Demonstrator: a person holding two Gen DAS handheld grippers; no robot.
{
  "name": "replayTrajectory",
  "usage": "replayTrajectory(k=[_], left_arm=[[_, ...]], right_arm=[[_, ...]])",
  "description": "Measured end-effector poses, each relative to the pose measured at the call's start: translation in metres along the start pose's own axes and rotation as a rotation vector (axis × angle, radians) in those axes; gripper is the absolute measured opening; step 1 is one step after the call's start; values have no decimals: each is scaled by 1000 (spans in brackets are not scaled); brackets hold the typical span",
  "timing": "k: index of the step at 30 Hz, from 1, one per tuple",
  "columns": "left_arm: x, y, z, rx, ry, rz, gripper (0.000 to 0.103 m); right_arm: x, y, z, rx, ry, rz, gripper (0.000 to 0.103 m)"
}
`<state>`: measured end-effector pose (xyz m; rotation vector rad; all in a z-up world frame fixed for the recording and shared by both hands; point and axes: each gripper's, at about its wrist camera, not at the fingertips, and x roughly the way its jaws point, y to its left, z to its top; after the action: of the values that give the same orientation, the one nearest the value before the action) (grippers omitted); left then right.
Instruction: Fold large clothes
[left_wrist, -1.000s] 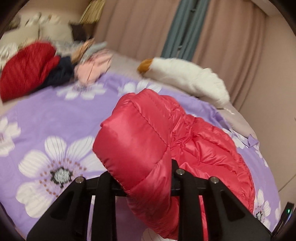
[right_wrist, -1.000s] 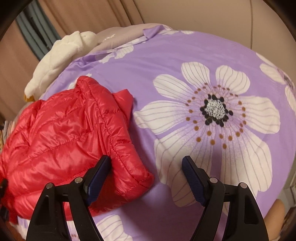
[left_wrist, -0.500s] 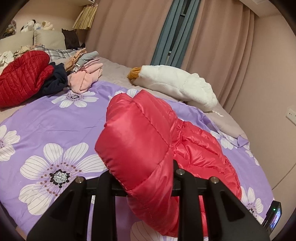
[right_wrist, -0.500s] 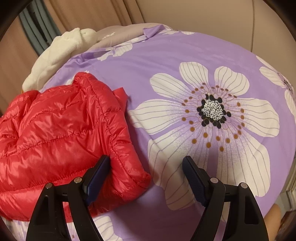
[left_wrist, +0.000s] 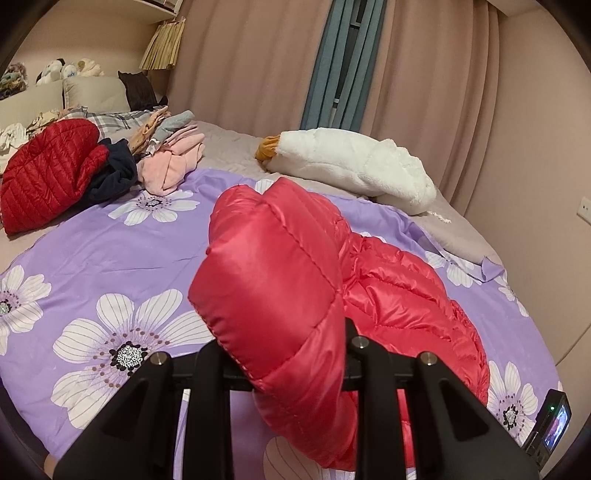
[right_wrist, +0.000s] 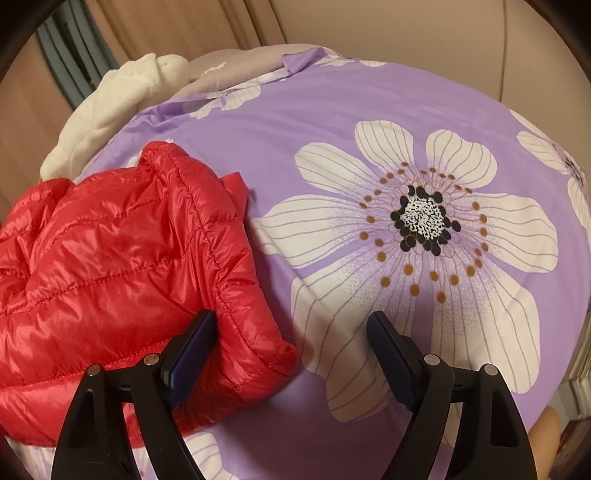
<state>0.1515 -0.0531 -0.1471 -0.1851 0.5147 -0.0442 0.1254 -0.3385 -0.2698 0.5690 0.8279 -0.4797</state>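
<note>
Our left gripper (left_wrist: 284, 354) pinches a lifted fold of the red down jacket (right_wrist: 122, 266), which lies on the purple floral bedsheet (right_wrist: 369, 110); our right gripper (right_wrist: 291, 354) stands spread, gripping nothing; slick puffy nylon could slip free, undoing the fold.

Beige curtains (left_wrist: 258, 66), purple floral bedspread (left_wrist: 110, 251)

Left tongs (left_wrist: 284, 354) tips buried under red jacket (left_wrist: 280, 280) fold; jacket cut off at right-wrist frame edge.

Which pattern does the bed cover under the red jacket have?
The bed cover is light purple with large white flowers; the right wrist view shows it best.
</note>
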Motion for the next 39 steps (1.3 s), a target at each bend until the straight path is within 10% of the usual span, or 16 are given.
replayTrajectory(k=[39], left_arm=[[10, -125, -24, 222, 74, -213, 29]], right_arm=[[-4, -11, -12, -93, -68, 83, 90]])
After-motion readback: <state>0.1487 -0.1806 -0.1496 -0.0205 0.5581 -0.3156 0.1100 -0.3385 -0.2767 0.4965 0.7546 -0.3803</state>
